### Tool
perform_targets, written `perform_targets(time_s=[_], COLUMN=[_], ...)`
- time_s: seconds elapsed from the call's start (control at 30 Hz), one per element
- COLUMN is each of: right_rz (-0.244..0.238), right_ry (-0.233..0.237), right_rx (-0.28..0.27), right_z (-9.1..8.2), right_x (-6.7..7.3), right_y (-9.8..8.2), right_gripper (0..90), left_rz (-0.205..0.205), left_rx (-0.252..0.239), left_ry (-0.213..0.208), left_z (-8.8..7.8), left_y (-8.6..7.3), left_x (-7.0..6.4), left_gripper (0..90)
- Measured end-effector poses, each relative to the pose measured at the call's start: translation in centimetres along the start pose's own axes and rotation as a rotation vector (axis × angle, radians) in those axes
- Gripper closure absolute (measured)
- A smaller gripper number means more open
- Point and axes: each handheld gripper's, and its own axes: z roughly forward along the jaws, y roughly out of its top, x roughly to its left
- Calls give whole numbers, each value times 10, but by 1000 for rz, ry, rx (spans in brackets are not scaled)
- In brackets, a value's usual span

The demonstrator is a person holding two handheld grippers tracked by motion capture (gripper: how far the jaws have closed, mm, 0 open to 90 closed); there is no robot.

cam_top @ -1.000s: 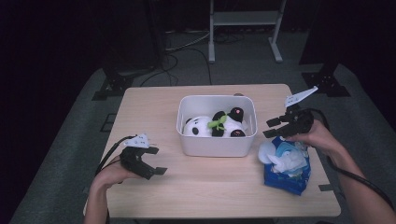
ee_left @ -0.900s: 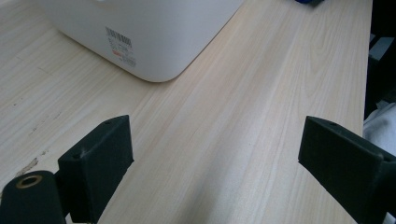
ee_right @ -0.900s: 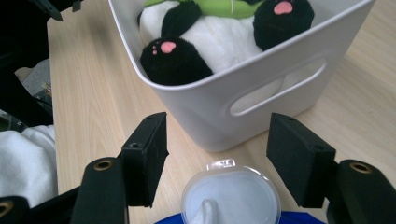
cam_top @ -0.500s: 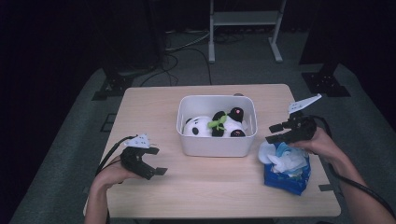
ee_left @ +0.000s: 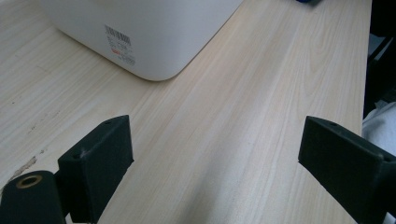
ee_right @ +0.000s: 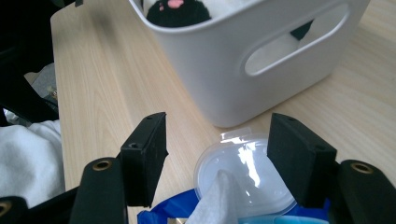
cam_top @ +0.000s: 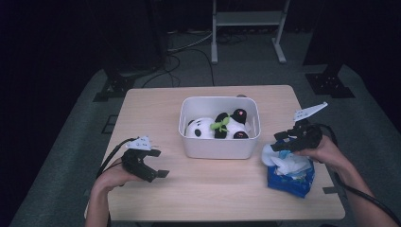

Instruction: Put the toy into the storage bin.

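Wipes [cam_top: 289, 166] sat in a blue pack just right of the white bin [cam_top: 220, 147] on the desk [cam_top: 222, 189]. We held the right claw [ee_right: 215, 154] open over 1 soft, light tissue [ee_right: 212, 201], best pinched at its tip. Left of the bin, the left claw [ee_left: 212, 161] gaped empty.

White bin [cam_top: 218, 147], black-and-white panda toy [cam_top: 215, 128], blue wipes pack [cam_top: 291, 182], pale wood-grain table [cam_top: 213, 189].
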Motion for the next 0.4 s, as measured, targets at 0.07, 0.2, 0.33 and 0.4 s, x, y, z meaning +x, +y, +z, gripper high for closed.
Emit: perform_targets(time_s=[0.07,0.2,0.33,0.4], right_rz=[8,12,19,26], right_ry=[3,3,4,9], right_rx=[1,-4,-8,-11], right_z=[1,2,2,3], right_x=[1,2,5,5], right_y=[-4,-11,-18,-22], right_gripper=[364,363,362,362], left_rz=[2,2,1,0], left_rx=[1,2,5,2], left_ry=[0,-1,-4,-4], left_z=[-1,0,1,1], left_y=[0,0,1,1], left_x=[0,0,-1,-1], left_gripper=[87,87,87,87])
